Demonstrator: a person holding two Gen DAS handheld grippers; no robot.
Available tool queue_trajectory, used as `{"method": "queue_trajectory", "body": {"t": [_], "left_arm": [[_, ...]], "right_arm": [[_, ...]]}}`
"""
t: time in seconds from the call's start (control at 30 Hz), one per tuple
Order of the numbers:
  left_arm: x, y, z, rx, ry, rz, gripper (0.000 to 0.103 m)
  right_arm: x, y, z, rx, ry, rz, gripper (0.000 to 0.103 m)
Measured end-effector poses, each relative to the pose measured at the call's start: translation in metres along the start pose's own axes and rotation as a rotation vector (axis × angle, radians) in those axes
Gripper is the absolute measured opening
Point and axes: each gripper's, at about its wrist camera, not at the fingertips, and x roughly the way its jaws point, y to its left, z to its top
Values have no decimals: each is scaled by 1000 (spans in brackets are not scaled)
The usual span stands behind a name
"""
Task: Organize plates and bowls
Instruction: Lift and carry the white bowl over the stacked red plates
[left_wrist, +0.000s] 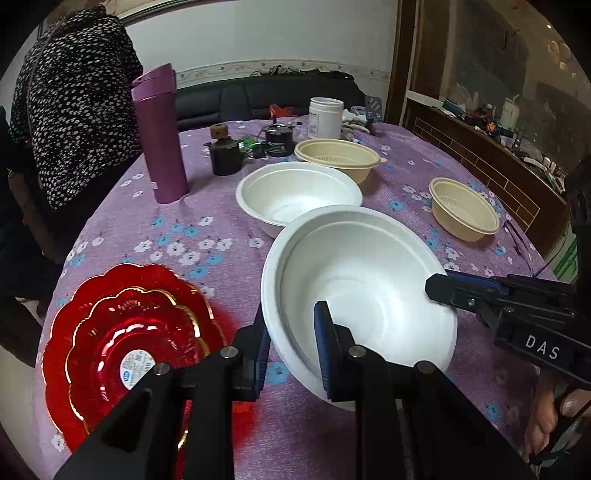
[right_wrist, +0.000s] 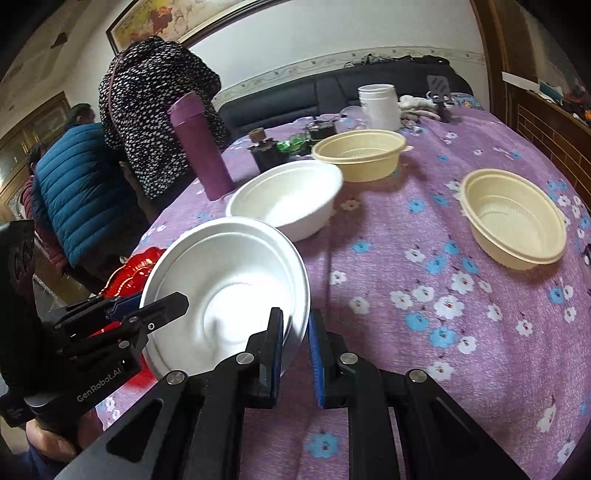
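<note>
Both grippers clamp one white foam bowl (left_wrist: 354, 295) by its rim: the left gripper (left_wrist: 291, 354) pinches the wall at about 7 o'clock of the bowl, one blue pad inside and one outside, and the right gripper (right_wrist: 297, 347) pinches the opposite edge, at about 3 o'clock in the left view. Tilted between them, the bowl appears to be clear of the cloth (right_wrist: 406, 332). It looks very light and somewhat soft, so a hard squeeze could dent or crack the rim; a grip on the rolled lip, where the wall is stiffest, seems safest, and two opposed holds keep it from twisting. At 8 o'clock of it sit the red plates (left_wrist: 122, 332), a smaller one stacked on a larger, glossy and likely brittle. Just beyond, at 12 o'clock, rests a second white bowl (left_wrist: 299, 195), a likely place to nest the held one. Farther out lie two cream bowls, one at 12 o'clock (left_wrist: 338, 157) and one at 2 o'clock (left_wrist: 463, 208), both stiffer-looking ribbed plastic.
</note>
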Motion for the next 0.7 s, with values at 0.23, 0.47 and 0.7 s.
{"method": "queue_trajectory", "body": {"t": [0.23,0.47,0.7], "left_arm": [[-14,28,-5,-52,-22,27,21],[-30,56,-13,-106,-40,54,21],[-41,86,-22,-160,-52,90,21]], "right_arm": [[8,27,8,-42,6,27,15],[16,61,15,-94,11,52,15],[33,88,22,-130,39,85,15]]}}
